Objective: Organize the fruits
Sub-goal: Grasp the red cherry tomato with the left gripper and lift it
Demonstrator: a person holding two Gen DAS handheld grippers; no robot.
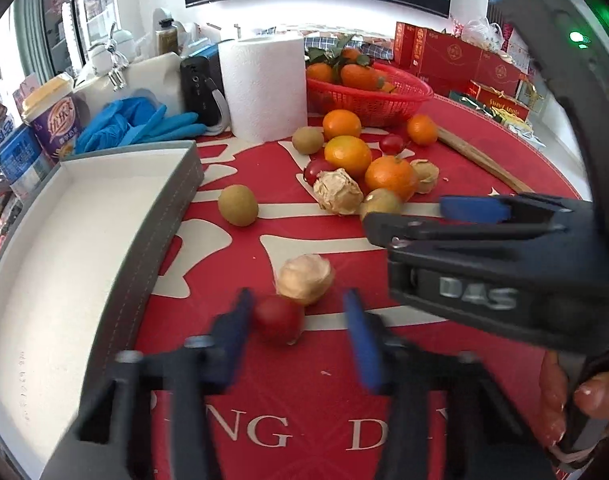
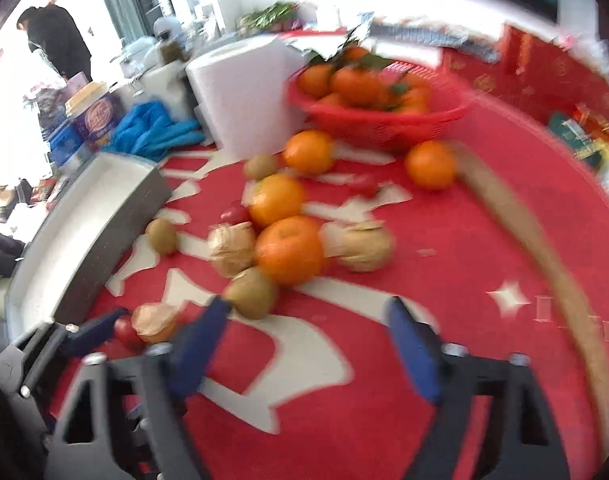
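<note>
so the cherry tomato (image 1: 278, 320) is sitting on the red counter (image 1: 304, 420) right between my left jaws (image 1: 300, 324), with a papery husk fruit (image 1: 304, 279) touching it just behind. in my left view the blue pad on one side is up against the tomato, but there's a clear gap to the other pad, so i'd call them narrowing around it, not pinching it yet. my right jaws (image 2: 308, 344) stand about half wide with nothing in them, hanging over bare red cloth just in front of a kiwi (image 2: 251, 292) at the near edge of the pile. that view is pretty smeared, so take the details loosely. the pile itself is the rest of the job: oranges (image 1: 390, 178), more kiwis, a couple more tomatoes and husk fruits all clumped mid-counter, plus one kiwi (image 1: 238, 205) off on its own near the tray. the grey tray (image 1: 184, 184) with the white inside is to my left and looks completely bare from here, so as far as i can tell nothing's been sorted into it yet. red basket (image 1: 368, 100) at the back holds leafy oranges, paper towel roll (image 1: 264, 88) beside it. basically we're at fruit number one, everything else still to go.
</note>
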